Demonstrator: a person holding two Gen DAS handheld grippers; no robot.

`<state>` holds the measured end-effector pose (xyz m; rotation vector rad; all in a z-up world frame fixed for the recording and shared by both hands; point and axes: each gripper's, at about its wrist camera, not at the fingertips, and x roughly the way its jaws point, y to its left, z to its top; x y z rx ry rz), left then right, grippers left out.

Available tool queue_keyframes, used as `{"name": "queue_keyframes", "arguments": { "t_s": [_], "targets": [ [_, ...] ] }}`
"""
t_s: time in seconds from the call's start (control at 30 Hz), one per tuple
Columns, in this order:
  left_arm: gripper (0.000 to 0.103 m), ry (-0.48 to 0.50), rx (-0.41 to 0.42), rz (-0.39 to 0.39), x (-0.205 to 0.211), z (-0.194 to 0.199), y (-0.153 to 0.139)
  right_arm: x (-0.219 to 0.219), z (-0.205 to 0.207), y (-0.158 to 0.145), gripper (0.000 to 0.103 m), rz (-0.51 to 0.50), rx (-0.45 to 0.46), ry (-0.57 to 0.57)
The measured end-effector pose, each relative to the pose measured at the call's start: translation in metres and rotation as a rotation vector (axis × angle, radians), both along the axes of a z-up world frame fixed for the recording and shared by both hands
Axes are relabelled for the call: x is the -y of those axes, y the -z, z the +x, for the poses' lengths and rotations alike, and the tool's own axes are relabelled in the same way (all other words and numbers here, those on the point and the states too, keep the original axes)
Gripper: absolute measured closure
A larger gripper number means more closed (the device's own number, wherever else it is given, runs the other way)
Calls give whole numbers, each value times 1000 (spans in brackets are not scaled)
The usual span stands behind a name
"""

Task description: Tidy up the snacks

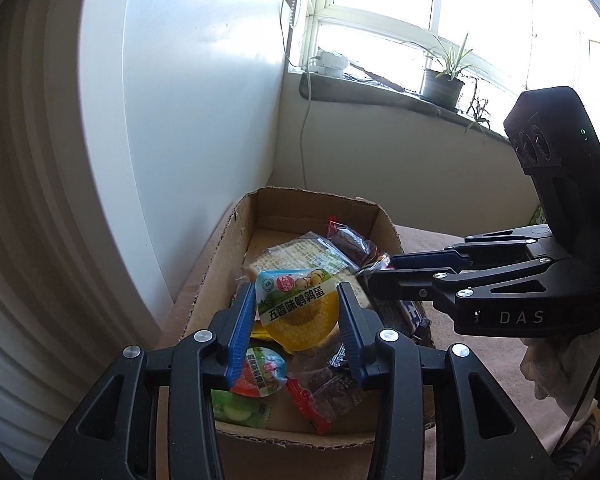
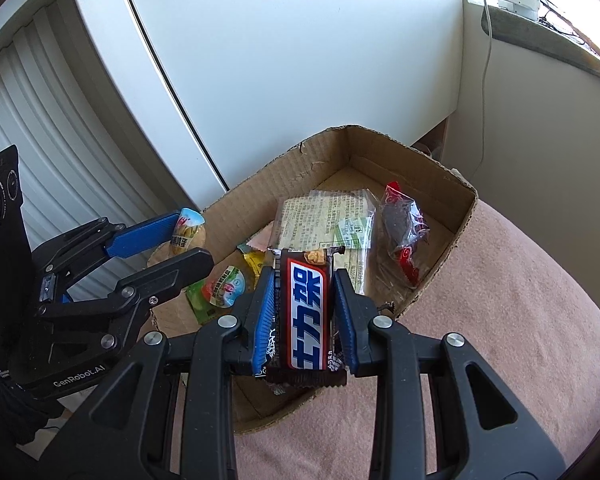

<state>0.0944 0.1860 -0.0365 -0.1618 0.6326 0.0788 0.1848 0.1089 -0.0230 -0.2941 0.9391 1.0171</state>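
My left gripper [image 1: 296, 304] is shut on a yellow quail egg pack [image 1: 298, 308] and holds it above the cardboard box [image 1: 220, 264]. My right gripper [image 2: 304, 288] is shut on a brown Snickers bar [image 2: 306, 312] over the box's near edge [image 2: 432, 280]. In the right wrist view the left gripper [image 2: 188, 236] shows at the left with the egg pack [image 2: 186, 232]. In the left wrist view the right gripper [image 1: 370, 272] reaches in from the right. In the box lie a flat clear cracker pack [image 2: 324, 216], a red-ended dark snack pack [image 2: 404, 232], a small round-lidded cup [image 2: 226, 286] and a green packet [image 2: 200, 304].
The box sits on a pinkish cloth surface [image 2: 500, 320] against a white cabinet [image 2: 280, 60]. A windowsill [image 1: 380, 92] with a potted plant [image 1: 444, 80] and a hanging cable [image 1: 304, 128] is behind.
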Motion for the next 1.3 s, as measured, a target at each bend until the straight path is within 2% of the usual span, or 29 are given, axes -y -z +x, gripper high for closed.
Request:
{"name": "queue_keyframes", "arguments": {
  "t_s": [0.2,0.23,0.27,0.33,0.53,0.63,0.8,0.87,0.93,0.97,1.3],
  "targets": [
    [63,-11,2,-4,-3,-1,-1,1,-1,-6,73,-7,19,6],
    [63,-12,2,-2,-3,-2,-1,2,-1,-6,70,-8,23,7],
    [56,-14,4,-1,-3,-2,-2,3,-2,-8,58,-10,31,10],
    [43,-17,10,1,-3,-4,-4,6,-4,-10,44,-9,53,22],
    [39,-29,17,15,-2,-11,-8,20,-8,-17,43,-10,79,51],
    [38,-30,26,14,-1,-15,-12,32,-11,-22,33,3,89,73],
    [31,-32,38,18,8,-25,-19,49,-23,-33,29,33,117,101],
    [31,-35,47,19,12,-30,-22,56,-32,-38,20,45,145,113],
    [25,-43,55,19,17,-36,-26,63,-41,-42,17,58,166,119],
    [22,-49,59,21,19,-40,-28,67,-45,-44,17,65,174,123],
    [22,-77,84,47,43,-67,-45,94,-71,-63,17,114,241,147]
  ]
}}
